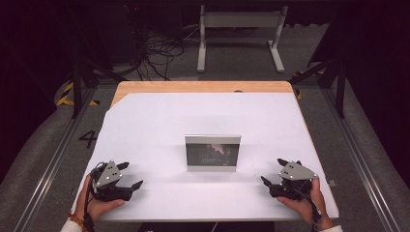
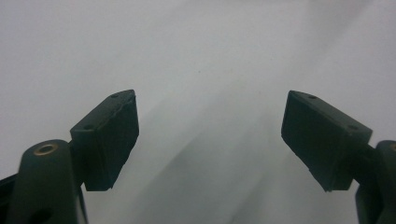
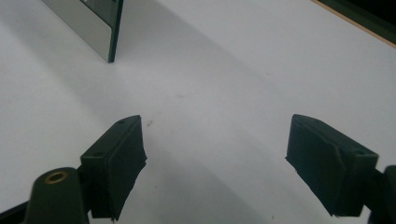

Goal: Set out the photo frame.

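- Where the high view looks down, a wooden table (image 1: 203, 86) carries a white sheet (image 1: 159, 121) over nearly all of its top; bare wood shows as a strip along the far edge and a thin line down the right side.
- At the far left corner the sheet is cut or folded at a slant, leaving a wedge of wood uncovered.
- A small framed picture (image 1: 212, 152) stands upright near the middle of the sheet, slightly toward the near edge, its silver border and dark face turned to the person. In the right gripper view its edge (image 3: 100, 28) shows at the upper left, well apart from the jaws.
- Left gripper (image 1: 129, 175) sits low at the near left of the sheet, held in the left hand (image 1: 96, 205); its jaws are spread wide with only white sheet between them, as the left gripper view (image 2: 210, 135) confirms.
- Right gripper (image 1: 273, 171) sits at the near right, held in the right hand (image 1: 304, 200); its jaws are likewise spread and pinch nothing (image 3: 215, 163).
- Both grippers lie well apart from the picture, one to either side.
- Grey floor surrounds the table, with metal rails (image 1: 53, 159) running down both sides.
- Beyond the far edge stand a white frame (image 1: 239, 34) and a tangle of black cables (image 1: 154, 53); the rest of the room is dark.
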The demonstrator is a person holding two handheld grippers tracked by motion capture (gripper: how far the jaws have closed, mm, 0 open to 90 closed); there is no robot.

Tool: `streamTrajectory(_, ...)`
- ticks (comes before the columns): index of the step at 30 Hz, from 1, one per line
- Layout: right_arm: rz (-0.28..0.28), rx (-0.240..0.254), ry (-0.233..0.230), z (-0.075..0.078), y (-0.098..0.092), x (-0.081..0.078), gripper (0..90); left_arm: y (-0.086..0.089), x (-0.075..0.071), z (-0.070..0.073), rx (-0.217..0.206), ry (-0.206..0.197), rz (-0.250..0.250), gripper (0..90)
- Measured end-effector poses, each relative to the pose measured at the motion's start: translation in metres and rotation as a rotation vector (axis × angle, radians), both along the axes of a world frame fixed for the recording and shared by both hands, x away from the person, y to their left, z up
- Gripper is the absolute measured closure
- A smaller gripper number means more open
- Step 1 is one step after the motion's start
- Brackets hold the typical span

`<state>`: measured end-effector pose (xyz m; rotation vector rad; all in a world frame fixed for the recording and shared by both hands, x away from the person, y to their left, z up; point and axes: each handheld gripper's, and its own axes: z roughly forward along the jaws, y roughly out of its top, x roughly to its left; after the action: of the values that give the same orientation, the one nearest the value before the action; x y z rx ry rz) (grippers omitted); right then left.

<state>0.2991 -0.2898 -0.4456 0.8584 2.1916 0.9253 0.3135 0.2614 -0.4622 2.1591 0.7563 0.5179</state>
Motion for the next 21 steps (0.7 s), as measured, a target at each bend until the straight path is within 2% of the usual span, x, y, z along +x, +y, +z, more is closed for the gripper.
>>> streamTrajectory(4,-0.003,0.001,0.006,-0.0023,-0.0015,0.0006,18.7,0.0067,-0.0015,-0.0006,-0.022,0.006,0.023,19.1)
streamTrajectory(8,0.003,-0.001,0.011,-0.0035,-0.0010,0.0010,18.5,0.0074,-0.0004,-0.0004,-0.035,0.005,0.020,18.8)
streamTrajectory(15,0.005,0.000,0.015,-0.0056,-0.0002,0.0019,17.9,0.0049,-0.0013,-0.0011,-0.027,0.009,-0.002,18.2)
streamTrajectory(21,0.018,-0.004,0.019,-0.0065,0.0026,0.0037,17.4,0.0061,-0.0036,-0.0010,-0.037,0.008,0.002,17.4)
